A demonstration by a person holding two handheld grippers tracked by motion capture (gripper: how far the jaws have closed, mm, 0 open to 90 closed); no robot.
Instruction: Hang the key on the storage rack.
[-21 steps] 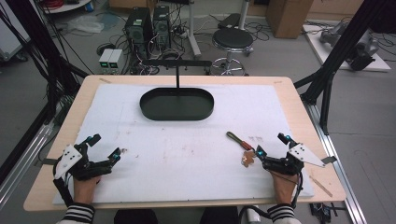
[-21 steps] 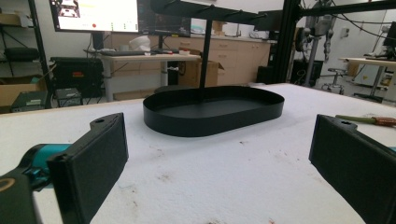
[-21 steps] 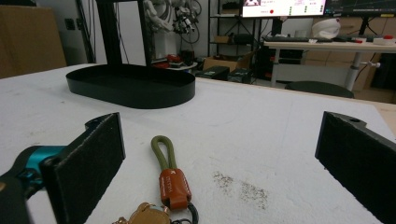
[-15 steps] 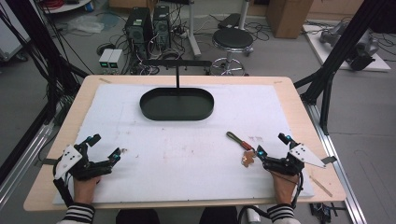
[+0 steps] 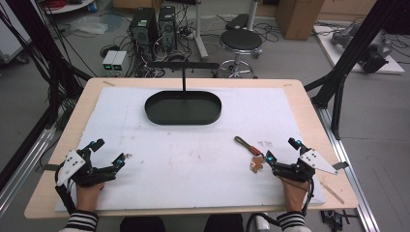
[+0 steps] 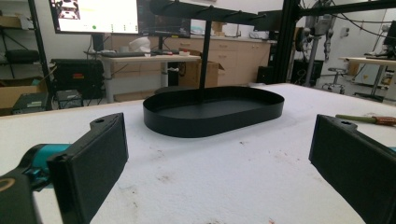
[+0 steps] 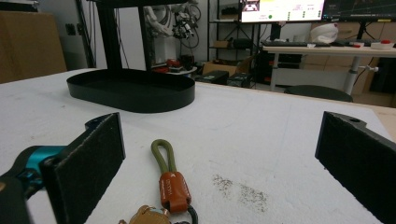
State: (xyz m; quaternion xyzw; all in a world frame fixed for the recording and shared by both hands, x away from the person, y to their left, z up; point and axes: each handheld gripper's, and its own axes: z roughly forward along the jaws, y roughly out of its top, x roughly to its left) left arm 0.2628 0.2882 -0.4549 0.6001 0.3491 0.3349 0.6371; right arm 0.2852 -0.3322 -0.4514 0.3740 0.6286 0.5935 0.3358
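A keychain [image 5: 249, 149] with an olive loop, an orange leather tab and a brass piece lies on the white mat at the right. In the right gripper view the keychain [image 7: 172, 185] lies just ahead of the left jaw, between the two wide-apart jaws. My right gripper [image 5: 281, 151] rests open beside it, at the front right of the table. A black oval tray [image 5: 183, 107] with an upright T-shaped stand sits at the middle back. My left gripper [image 5: 110, 151] rests open at the front left, holding nothing. The tray [image 6: 212, 111] stands ahead of its jaws.
The white foam mat [image 5: 193, 145] covers most of the wooden table [image 5: 309, 111]. A stool [image 5: 241, 41], computer cases and cables stand on the floor beyond the far edge. Black frame posts rise at both sides of the table.
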